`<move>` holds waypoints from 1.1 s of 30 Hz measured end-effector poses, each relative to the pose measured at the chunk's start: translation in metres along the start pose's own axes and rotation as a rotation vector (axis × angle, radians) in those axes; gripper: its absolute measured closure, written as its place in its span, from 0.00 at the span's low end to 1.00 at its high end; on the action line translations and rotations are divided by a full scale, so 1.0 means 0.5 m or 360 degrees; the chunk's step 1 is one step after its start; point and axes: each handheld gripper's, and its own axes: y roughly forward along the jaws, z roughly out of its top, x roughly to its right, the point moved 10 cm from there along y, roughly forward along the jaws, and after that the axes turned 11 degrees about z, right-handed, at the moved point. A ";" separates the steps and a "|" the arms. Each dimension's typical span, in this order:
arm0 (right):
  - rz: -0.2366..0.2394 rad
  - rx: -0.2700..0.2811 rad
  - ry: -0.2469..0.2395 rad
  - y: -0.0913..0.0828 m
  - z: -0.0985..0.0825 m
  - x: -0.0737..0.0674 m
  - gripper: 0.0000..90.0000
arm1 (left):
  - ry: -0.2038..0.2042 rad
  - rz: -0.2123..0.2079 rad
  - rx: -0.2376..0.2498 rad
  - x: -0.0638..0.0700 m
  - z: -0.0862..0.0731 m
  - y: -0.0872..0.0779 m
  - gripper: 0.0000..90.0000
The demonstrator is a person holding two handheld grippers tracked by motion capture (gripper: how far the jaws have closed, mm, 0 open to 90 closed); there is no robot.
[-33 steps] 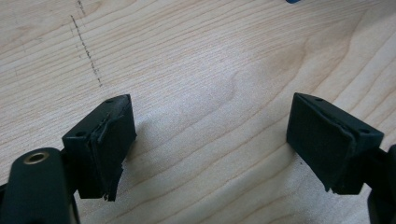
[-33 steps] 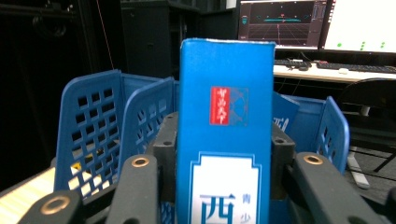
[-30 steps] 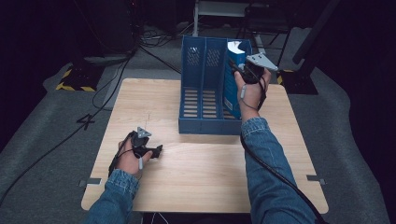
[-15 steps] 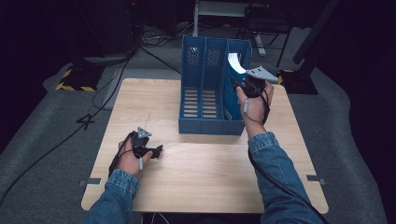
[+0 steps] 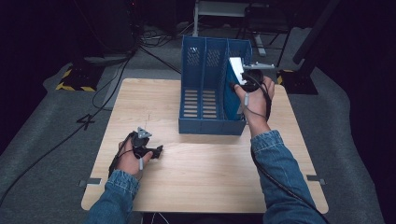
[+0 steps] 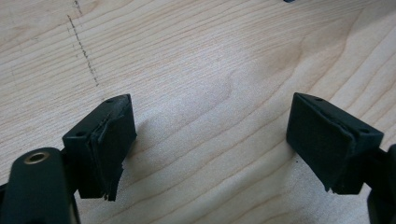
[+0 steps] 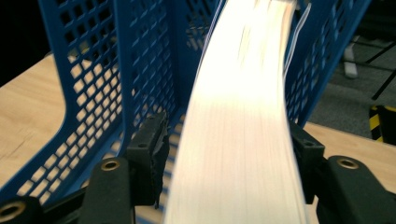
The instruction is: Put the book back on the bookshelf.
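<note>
Book [image 7: 243,116], page edges toward me, stands in the rightmost slot of the blue file rack [image 5: 205,88] at the far side of the wooden table [image 5: 205,186]. My right tongs [image 7: 229,154] sit around it with jaws that have just been opening; there's a gap at the left pad [image 7: 149,154], so I'm no longer squeezing it. My left tongs [image 6: 210,140] rest low over bare tabletop near the front left, jaws spread wide with nothing between them
</note>
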 end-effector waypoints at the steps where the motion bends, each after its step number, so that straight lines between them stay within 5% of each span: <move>1: -0.0011 -0.0034 0.0007 0.004 0.004 0.001 0.48 | 0.0004 0.0000 0.0003 0.000 0.001 0.000 0.18; 9: -0.0078 -0.0245 0.0042 0.016 0.021 0.011 0.66 | -0.0001 -0.0003 0.0000 0.000 0.000 -0.001 0.18; 20: -0.0124 0.0024 0.0079 0.004 0.083 0.032 0.68 | -0.0006 -0.0001 0.0002 0.000 0.001 0.001 0.18; 27: -0.0166 0.0106 0.0122 0.056 0.107 0.047 0.68 | 0.0003 -0.0009 -0.0001 0.001 0.000 -0.001 0.18; 33: -0.0159 0.0111 0.0161 0.103 0.093 0.066 0.67 | 0.0006 -0.0010 0.0000 0.001 -0.001 -0.001 0.18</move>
